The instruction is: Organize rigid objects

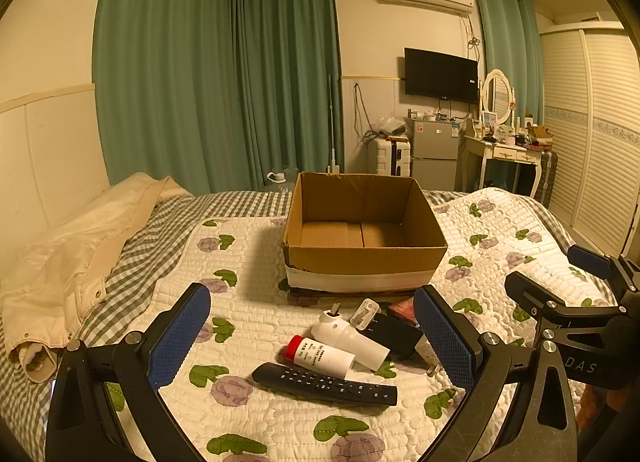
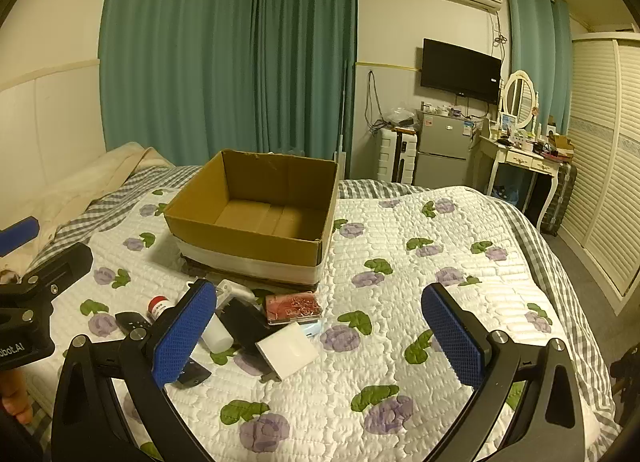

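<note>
An empty cardboard box [image 1: 362, 258] [image 2: 256, 238] stands on the floral quilt. In front of it lies a cluster: a black remote [image 1: 325, 384], a white bottle with a red cap [image 1: 320, 356], a white tube-shaped device [image 1: 348, 336], a black rectangular device [image 1: 394, 332] [image 2: 244, 326], a red patterned case [image 2: 294, 307] and a white square adapter [image 2: 288, 350]. My left gripper [image 1: 316, 336] is open above the cluster and holds nothing. My right gripper [image 2: 320, 336] is open, its left finger over the cluster, and holds nothing.
A cream jacket [image 1: 76, 254] lies on the checked sheet at the left. The quilt [image 2: 420, 262] stretches to the right of the box. A fridge [image 1: 434, 148], suitcase, dressing table [image 1: 508, 150] and wardrobe stand beyond the bed.
</note>
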Demonstrator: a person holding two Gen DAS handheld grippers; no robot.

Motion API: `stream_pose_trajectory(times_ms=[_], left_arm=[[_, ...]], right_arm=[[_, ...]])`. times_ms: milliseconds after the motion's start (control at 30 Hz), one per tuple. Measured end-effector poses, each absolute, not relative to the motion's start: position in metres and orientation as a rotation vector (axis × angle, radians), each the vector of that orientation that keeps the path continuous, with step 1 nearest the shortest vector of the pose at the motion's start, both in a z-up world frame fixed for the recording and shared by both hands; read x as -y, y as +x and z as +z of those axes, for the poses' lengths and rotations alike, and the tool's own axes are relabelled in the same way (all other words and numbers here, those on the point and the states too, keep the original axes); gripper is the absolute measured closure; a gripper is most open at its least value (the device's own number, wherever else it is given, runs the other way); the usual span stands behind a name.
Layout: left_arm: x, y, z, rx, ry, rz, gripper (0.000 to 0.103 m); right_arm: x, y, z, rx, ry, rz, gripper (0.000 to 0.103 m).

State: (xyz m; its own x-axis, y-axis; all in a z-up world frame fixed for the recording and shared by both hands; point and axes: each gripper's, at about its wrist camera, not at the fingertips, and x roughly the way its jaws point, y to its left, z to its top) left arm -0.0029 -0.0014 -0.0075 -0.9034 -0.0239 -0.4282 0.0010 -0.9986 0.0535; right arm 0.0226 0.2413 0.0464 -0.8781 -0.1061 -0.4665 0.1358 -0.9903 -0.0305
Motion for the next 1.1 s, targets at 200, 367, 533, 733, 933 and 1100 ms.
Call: stream_pose_trajectory(times_ms=[200,367,533,733,933,1100], left_arm=[[0.0021,-0.0029,-0.0081,0.081,0.688,-3.052,0.000],[0.0020,-0.0030,-0.0078,0.080,0.688,-3.050,0.000],[0.0018,-0.0031,-0.0081,0.085,0.691,-3.050,0.000],[0.0022,-0.0031,-0.0085,0.087,0.691,-3.049,0.000],[0.0018,-0.0031,-0.0084,0.091,0.691,-3.045,0.000],[0.0024,-0.0034,-0.0089,0.094,0.693,-3.045,0.000]], right_arm=[[-0.2397,0.0207,0.0473,-0.100,0.724,-2.925,0.000],[-0.2390,0.0203,0.0476,-0.104,0.724,-2.923,0.000],[-0.2386,0.0204,0.0476,-0.107,0.723,-2.922,0.000],[-0.2387,0.0203,0.0476,-0.106,0.723,-2.922,0.000],[-0.2379,0.0202,0.0464,-0.105,0.725,-2.920,0.000],[-0.2386,0.0212,0.0445,-0.104,0.727,-2.920,0.000]])
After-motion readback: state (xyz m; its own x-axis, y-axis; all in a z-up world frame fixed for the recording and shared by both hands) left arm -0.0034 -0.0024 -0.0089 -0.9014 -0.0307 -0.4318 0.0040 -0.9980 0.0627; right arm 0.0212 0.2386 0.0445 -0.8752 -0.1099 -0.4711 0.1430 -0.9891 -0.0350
